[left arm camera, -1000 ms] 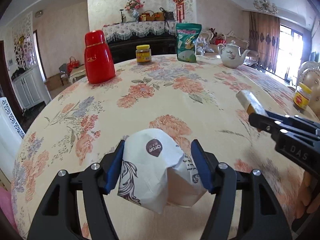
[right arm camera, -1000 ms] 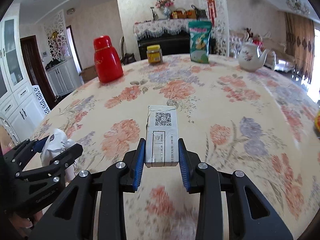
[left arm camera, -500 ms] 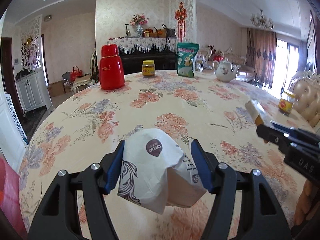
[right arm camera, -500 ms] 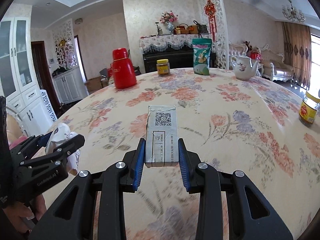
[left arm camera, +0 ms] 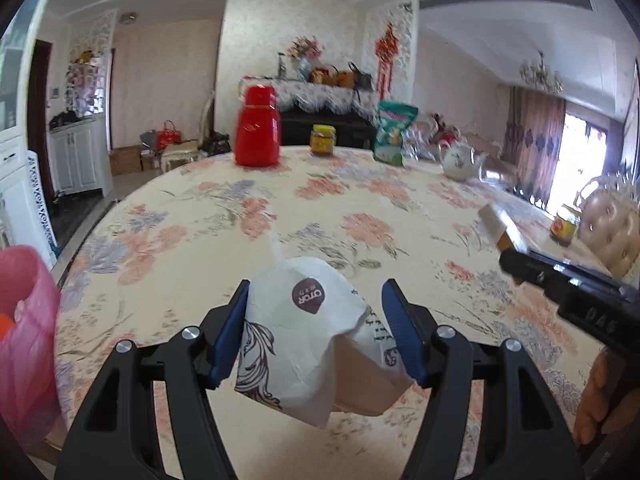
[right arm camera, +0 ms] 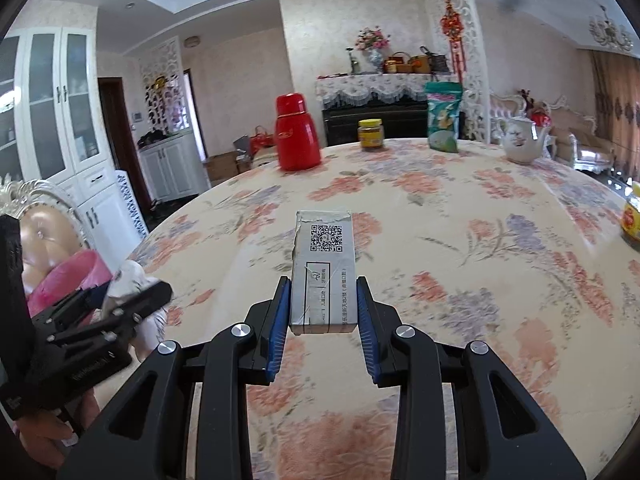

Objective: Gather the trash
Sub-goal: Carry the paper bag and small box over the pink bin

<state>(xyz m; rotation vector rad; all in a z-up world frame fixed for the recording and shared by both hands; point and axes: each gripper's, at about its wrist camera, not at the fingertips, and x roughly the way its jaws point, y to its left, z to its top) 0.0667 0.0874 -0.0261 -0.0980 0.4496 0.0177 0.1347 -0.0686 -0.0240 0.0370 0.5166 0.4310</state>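
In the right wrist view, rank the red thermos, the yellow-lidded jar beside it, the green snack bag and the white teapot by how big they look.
1. Red thermos, clearly largest.
2. Green snack bag and white teapot: too close to rank; the bag is taller, the teapot wider.
3. Yellow-lidded jar, smallest.
All stand along the far edge, so nearness hardly skews this.

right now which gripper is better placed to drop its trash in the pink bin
Left, probably. The left gripper with its paper bag sits beside the pink bin; the right gripper is farther away.

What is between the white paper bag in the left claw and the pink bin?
Nothing visible. The left claw holds the white paper bag above the table's near edge; the pink bin sits just off that edge to its left, with only open space between.
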